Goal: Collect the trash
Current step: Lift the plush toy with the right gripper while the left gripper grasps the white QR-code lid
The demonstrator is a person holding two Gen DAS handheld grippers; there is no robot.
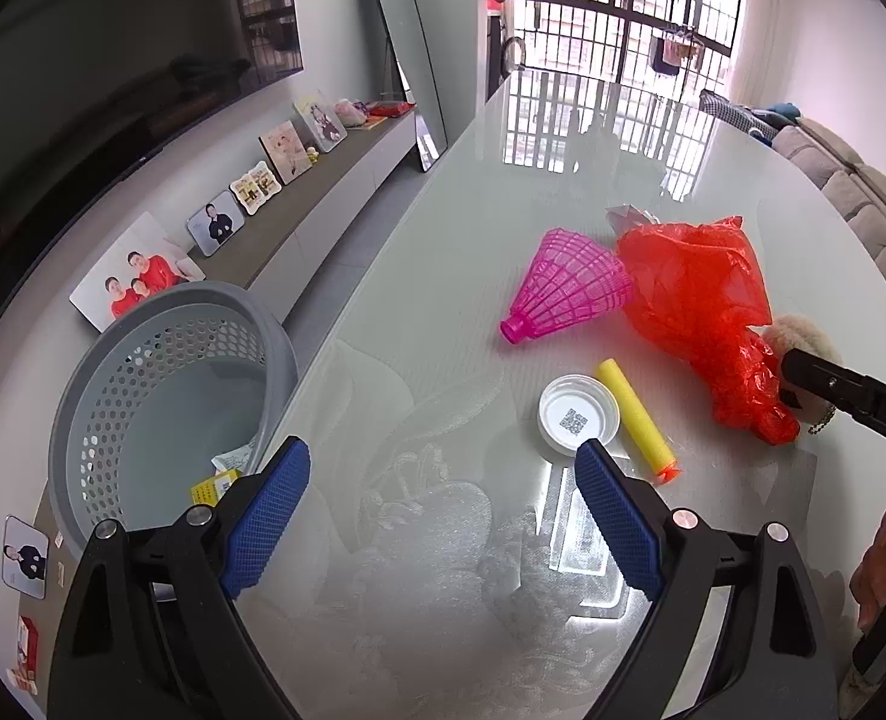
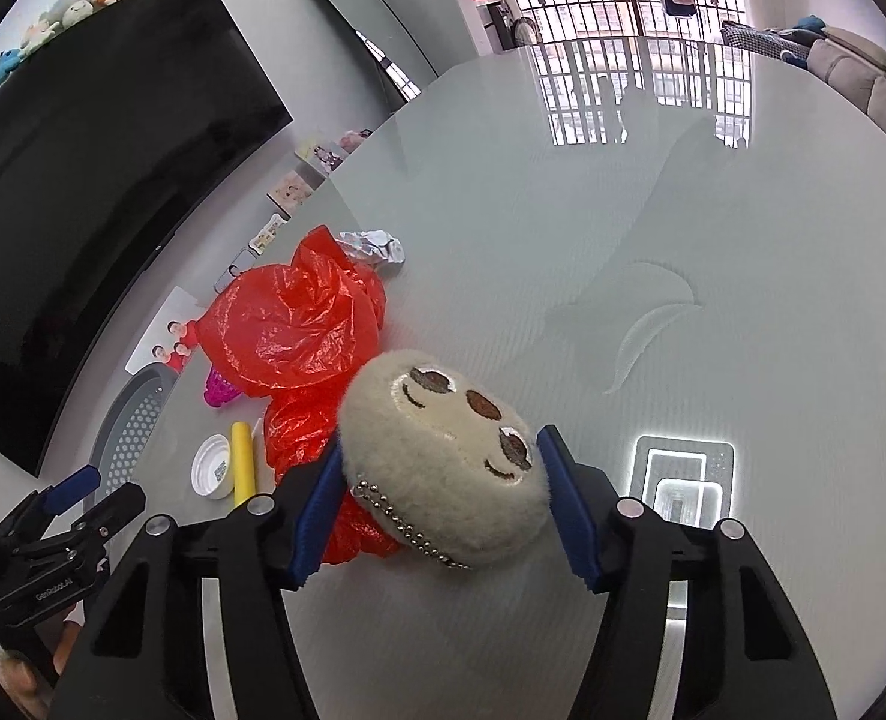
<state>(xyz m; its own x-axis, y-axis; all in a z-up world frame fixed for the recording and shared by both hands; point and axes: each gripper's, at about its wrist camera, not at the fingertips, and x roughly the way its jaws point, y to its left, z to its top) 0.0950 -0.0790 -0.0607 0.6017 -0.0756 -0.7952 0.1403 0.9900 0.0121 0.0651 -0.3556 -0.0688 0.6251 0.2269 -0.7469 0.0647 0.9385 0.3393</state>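
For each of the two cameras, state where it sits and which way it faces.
Left wrist: on the left gripper, angled down over the glossy table; open blue-padded jaws, grey perforated basket to their left.
Right wrist: on the right gripper, angled down; its pads press the round beige plush face.
Shared: crumpled red plastic bag, yellow foam dart, white cap.

Left claw (image 1: 443, 504) gapes wide, pointing steeply down. Right claw (image 2: 443, 492), likewise tilted, has both pads pressing something between them.
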